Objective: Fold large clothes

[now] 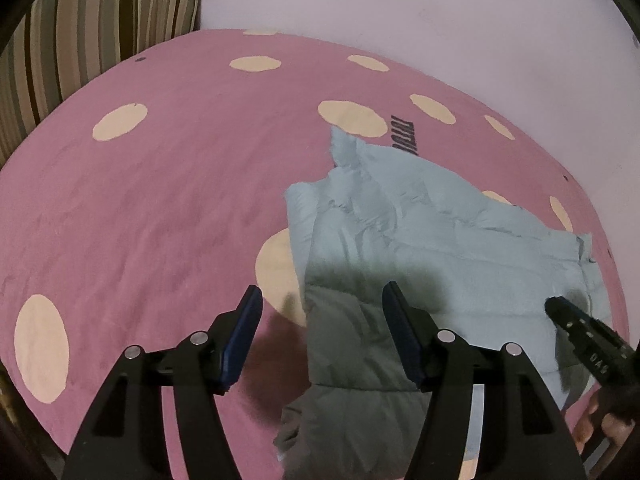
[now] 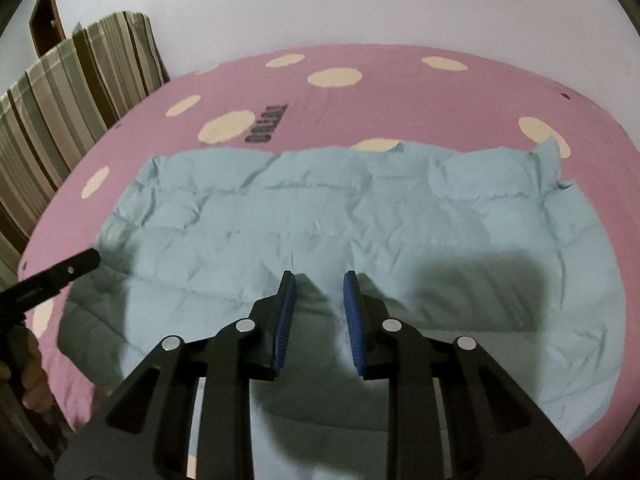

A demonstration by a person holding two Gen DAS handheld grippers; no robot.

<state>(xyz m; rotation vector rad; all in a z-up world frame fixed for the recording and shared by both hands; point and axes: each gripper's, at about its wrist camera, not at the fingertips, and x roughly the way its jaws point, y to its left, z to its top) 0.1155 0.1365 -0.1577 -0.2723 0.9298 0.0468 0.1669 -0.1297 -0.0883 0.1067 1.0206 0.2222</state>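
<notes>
pink bed sheet [image 2: 400, 96] with cream dots, spread over a bed against a pale wall [image 2: 320, 0]; striped cushion [image 2: 72, 92] standing at the far left corner, dark printed lettering [image 2: 266, 125] on the sheet beyond the garment. item: one pale blue quilted jacket [image 2: 340, 216], puffy, stitched in horizontal channels, lying flat and spread wide across the near half of the bed, its near edge running under both tools. in the left wrist view one end of it lies bunched and doubled over, with a narrow part, probably a sleeve [image 1: 352, 360], trailing toward the camera. handling, judged from the look: light for its bulk, soft, springy with filling, shell fabric smooth and likely slippery, so a shallow pinch may slide off and a fold may puff back open; not fragile. best hold: a hem, cuff or stitched seam line, where the padding is thin and the layers are bound together, rather than the middle of a puffed panel. left gripper [image 1: 322, 320]: jaws spread wide, holding nothing, hovering over the left edge of the jacket where it meets bare sheet. right gripper [image 2: 318, 304]: jaws parted to a narrower gap, holding nothing, poised above the middle of the jacket near its front edge. each tool shows at the rim of the other's view.
</notes>
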